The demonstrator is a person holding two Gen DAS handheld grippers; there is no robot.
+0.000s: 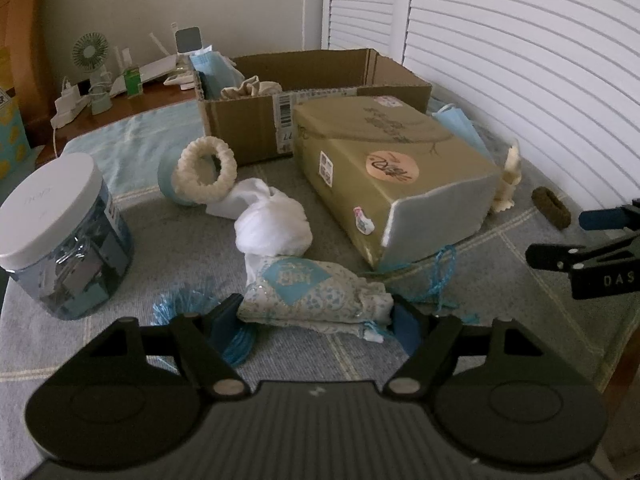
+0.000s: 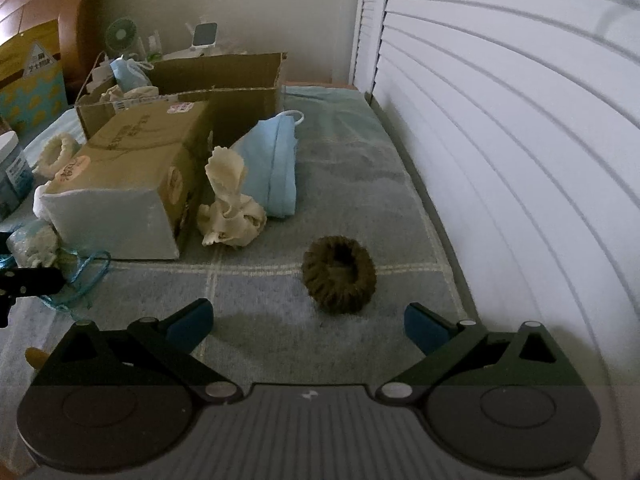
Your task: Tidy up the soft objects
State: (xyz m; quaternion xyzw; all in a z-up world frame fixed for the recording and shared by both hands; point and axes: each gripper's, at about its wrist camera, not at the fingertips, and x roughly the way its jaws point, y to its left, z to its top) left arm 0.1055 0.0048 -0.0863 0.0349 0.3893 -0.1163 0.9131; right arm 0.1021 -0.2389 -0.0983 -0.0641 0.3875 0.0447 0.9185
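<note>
My left gripper (image 1: 314, 322) clenched the floral sachet (image 1: 308, 292) at lower centre; it belonged next in the cardboard box (image 1: 320, 92), upper centre. My right gripper (image 2: 308, 324) gaped near the brown scrunchie (image 2: 339, 275).

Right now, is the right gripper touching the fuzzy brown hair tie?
Apart. The right wrist view shows the brown hair tie lying on the blanket ahead of the right gripper, blanket visible between them, jaws open.

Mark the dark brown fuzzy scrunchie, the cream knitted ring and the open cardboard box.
Dark brown fuzzy scrunchie (image 2: 339, 276): right wrist view, on its front rim.
Cream knitted ring (image 1: 206, 175): left wrist view, on its lower band.
Open cardboard box (image 1: 240, 128): left wrist view, on its front wall.
</note>
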